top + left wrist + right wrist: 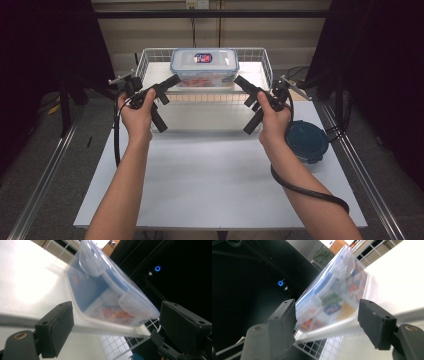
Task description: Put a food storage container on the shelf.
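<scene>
Holding both sets of jaws wide open, left gripper [159,102] & right gripper [248,105], w/ the lidded box [204,67] between them, on the wire rack [150,54]. Risk, imo: uneven squeeze tilts it, or my jaws slip on smooth plastic.

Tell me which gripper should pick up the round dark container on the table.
Right. The round dark container sits just beside the right gripper, at that hand's side of the table. The left gripper is across the table. Both have open jaws aimed at the clear box.

Container [204,67] in wire basket [150,56], bowl [306,141] right.
</scene>
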Available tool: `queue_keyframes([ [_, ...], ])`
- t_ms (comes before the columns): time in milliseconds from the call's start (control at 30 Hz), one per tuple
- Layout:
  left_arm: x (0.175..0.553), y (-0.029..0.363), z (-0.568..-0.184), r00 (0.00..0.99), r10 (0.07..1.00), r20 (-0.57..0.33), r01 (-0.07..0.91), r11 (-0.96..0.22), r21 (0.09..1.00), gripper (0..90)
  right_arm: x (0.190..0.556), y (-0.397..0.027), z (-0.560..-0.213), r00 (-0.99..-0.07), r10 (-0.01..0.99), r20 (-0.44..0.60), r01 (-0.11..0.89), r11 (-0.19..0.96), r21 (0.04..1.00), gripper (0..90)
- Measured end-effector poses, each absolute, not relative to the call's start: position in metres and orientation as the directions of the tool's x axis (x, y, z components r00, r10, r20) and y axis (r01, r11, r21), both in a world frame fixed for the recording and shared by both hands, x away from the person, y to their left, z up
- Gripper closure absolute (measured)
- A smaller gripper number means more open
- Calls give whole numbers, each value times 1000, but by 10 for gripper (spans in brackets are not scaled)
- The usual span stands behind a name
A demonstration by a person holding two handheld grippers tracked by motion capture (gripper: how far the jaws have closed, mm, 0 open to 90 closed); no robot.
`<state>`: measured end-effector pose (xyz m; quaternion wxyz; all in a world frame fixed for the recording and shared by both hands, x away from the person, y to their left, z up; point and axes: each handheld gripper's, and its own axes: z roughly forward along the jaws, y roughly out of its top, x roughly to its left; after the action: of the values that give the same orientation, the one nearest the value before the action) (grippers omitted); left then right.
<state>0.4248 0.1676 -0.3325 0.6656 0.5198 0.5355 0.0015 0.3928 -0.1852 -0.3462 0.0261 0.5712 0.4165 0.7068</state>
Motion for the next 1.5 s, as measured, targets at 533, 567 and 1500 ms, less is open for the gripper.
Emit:
queue_keyframes([
  [533,398,156,-372,449,556,-700,603,390,696,104,362,-208,-378,-353,608,711,469,-542,697,260],
  [567,397,155,-374,448,553,-702,607,388,693,102,361,-210,-380,-353,612,708,472,-537,700,259],
  [1500,379,160,-419,449,556,-700,658,324,680,36,340,-272,-397,-315,790,525,497,-335,801,211],
])
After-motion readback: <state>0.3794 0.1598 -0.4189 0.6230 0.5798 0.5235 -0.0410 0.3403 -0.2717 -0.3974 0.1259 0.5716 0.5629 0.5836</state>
